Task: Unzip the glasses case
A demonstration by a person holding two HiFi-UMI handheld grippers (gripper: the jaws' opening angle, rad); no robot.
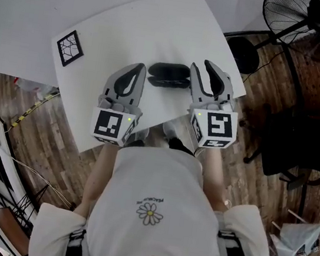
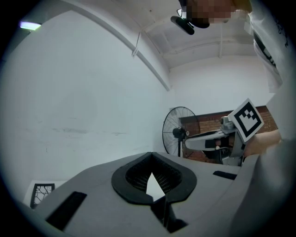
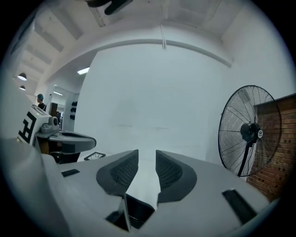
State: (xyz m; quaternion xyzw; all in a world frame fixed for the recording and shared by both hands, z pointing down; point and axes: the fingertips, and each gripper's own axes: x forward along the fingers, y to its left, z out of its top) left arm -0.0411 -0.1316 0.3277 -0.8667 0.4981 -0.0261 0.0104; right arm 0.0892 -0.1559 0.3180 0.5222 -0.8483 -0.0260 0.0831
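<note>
— Fingers (image 2: 134,173) of the left gripper (image 1: 139,67) meet at the tips with nothing in them. The right gripper (image 1: 206,64) gapes, empty too.
— Room to move?
— Table (image 1: 133,25) runs wide ahead and left; its near edge passes under both grippers. Chair (image 1: 301,139) and fan (image 1: 295,19) crowd the right corner.
— Anything unclear?
— Fan is cut off at the top. Case (image 1: 169,75) lies between the grippers, long axis across; I can't make out its zip.

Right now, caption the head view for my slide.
Black glasses case on the white table between the shut left gripper and the open right gripper, neither holding it.
</note>
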